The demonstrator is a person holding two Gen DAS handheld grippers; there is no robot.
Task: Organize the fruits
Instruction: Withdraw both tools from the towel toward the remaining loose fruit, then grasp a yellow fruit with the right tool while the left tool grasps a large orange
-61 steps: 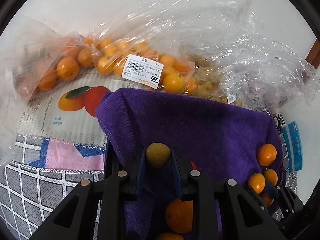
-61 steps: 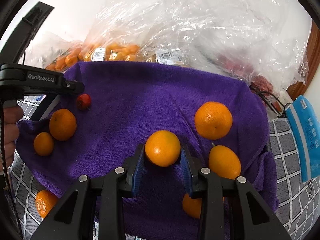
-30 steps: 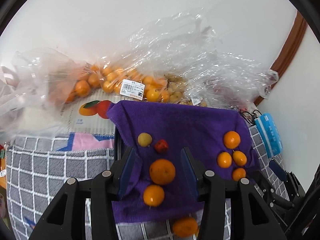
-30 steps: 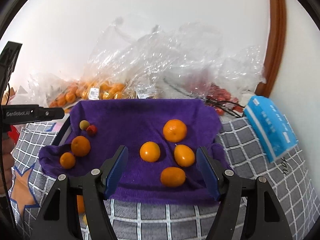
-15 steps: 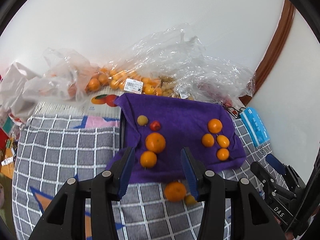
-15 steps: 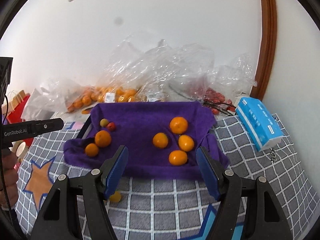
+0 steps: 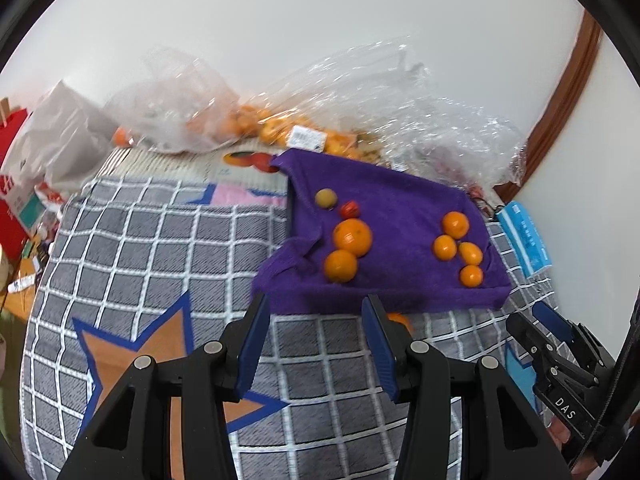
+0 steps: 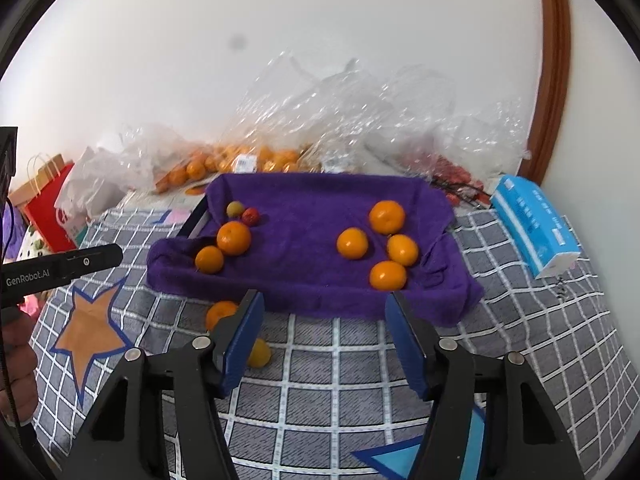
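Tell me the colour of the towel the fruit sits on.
Deep purple towel, clearest in the right wrist view.

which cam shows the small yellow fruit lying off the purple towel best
The right wrist view: the small yellow fruit lies on the checked cloth beside the open right gripper. The left wrist view does not show it.

front: checked cloth bare | obstacles: loose orange, yellow fruit before purple towel
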